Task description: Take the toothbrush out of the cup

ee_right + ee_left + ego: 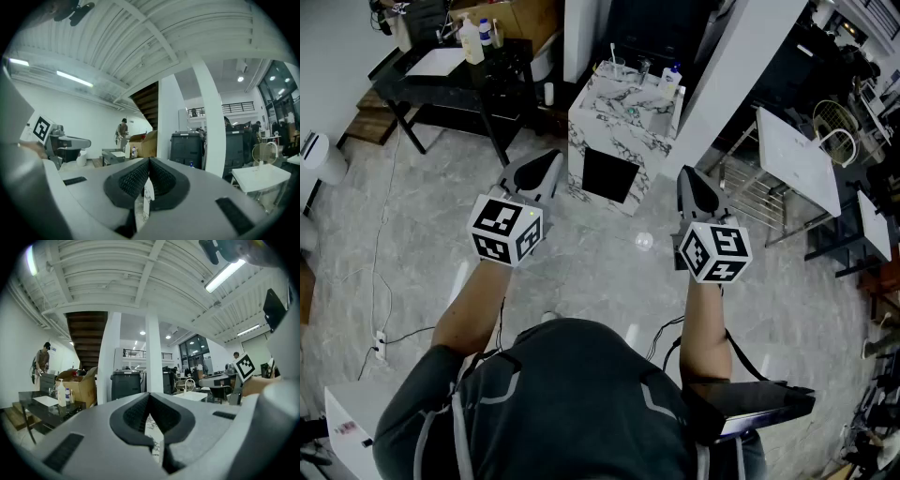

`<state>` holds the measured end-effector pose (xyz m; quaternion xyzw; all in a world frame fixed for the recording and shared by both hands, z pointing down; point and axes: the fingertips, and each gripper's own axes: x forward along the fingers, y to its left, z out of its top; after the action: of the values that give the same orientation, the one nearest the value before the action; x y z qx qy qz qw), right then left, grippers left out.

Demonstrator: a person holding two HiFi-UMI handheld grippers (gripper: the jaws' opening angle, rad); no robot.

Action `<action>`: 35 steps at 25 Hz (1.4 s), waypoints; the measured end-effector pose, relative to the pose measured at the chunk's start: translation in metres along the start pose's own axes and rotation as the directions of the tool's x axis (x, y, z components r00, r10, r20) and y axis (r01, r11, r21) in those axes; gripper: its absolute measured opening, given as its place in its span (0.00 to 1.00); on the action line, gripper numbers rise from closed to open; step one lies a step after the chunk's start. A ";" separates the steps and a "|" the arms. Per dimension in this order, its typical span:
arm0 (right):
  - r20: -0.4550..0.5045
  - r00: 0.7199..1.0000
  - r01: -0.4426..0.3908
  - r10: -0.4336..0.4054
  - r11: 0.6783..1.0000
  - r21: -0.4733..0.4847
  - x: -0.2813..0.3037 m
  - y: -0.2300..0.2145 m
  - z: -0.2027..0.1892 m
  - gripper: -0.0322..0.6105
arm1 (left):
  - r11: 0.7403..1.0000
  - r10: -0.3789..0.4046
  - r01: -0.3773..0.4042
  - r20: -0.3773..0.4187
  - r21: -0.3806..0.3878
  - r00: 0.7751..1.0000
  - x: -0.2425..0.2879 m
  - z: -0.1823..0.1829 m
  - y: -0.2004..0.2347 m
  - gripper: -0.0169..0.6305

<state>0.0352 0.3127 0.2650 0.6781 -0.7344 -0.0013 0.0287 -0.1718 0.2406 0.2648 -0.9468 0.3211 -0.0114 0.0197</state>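
A white toothbrush (612, 51) stands upright in a clear cup (617, 66) on top of a marble-patterned stand (623, 117) ahead of me. Both grippers are held level above the floor, short of the stand and apart from it. My left gripper (547, 165) points at the stand's left side, and in the left gripper view its jaws (149, 397) are shut with nothing between them. My right gripper (689, 178) sits to the stand's right; the right gripper view shows it (149, 161) shut and empty too. Only a sliver of marble shows between the jaws in each gripper view.
A second cup (644, 67) and a blue-capped bottle (672, 79) share the stand's top. A black table (455, 80) with bottles stands back left, a white table (797, 150) and wire rack at right. A cable (389, 309) runs along the floor. A person (42, 359) stands far off.
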 end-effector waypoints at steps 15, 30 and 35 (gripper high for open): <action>0.027 0.999 0.017 -0.018 1.000 0.027 0.024 0.020 0.006 0.09 | 1.000 -0.008 0.008 -0.004 -0.008 1.000 -0.004 -0.007 0.040 0.04; 0.014 1.000 0.005 -0.005 1.000 -0.019 0.081 0.062 0.001 0.09 | 0.998 -0.055 0.055 0.024 -0.018 0.998 0.006 -0.026 0.096 0.04; 0.045 0.999 -0.018 0.019 1.000 -0.009 0.125 0.042 -0.001 0.09 | 1.000 -0.026 0.026 0.009 0.013 1.000 0.037 -0.031 0.117 0.04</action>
<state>-0.0168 0.1917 0.2730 0.6710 -0.7411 -0.0195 0.0153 -0.2144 0.1244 0.2913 -0.9507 0.3088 -0.0092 0.0274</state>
